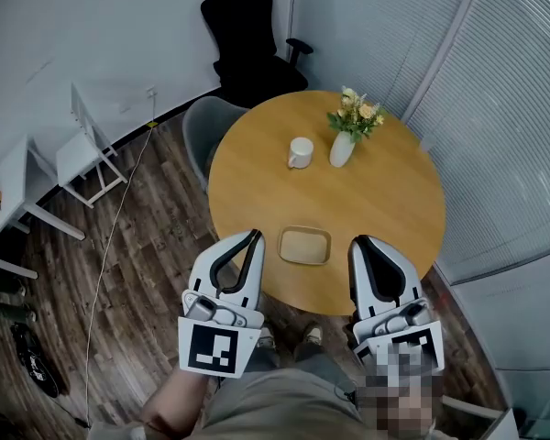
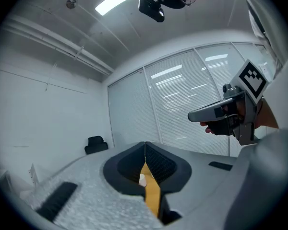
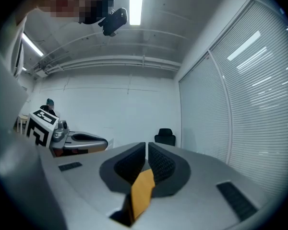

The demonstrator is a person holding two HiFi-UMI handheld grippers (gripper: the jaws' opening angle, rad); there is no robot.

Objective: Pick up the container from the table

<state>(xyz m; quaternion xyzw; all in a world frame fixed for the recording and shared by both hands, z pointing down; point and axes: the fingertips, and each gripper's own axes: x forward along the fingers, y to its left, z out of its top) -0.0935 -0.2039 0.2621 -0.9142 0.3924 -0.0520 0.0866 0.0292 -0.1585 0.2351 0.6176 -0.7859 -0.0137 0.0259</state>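
Observation:
A shallow tan rectangular container [image 1: 304,245] lies near the front edge of the round wooden table [image 1: 394,200]. My left gripper [image 1: 250,235] hangs over the table's front left edge, just left of the container, with its jaws shut and nothing in them. Right of the container, my right gripper [image 1: 358,242] is shut and empty too. In the left gripper view the pads [image 2: 145,143] meet, and only a strip of table [image 2: 152,193] shows below them. The right gripper view shows its jaws [image 3: 147,144] closed over the same tabletop [image 3: 141,190]. Neither gripper touches the container.
A white mug [image 1: 300,152] and a white vase of flowers [image 1: 344,145] stand further back on the table. A grey chair [image 1: 206,126] is tucked at the table's far left, with a black office chair [image 1: 247,35] behind. Glass walls with blinds [image 1: 504,126] close off the right.

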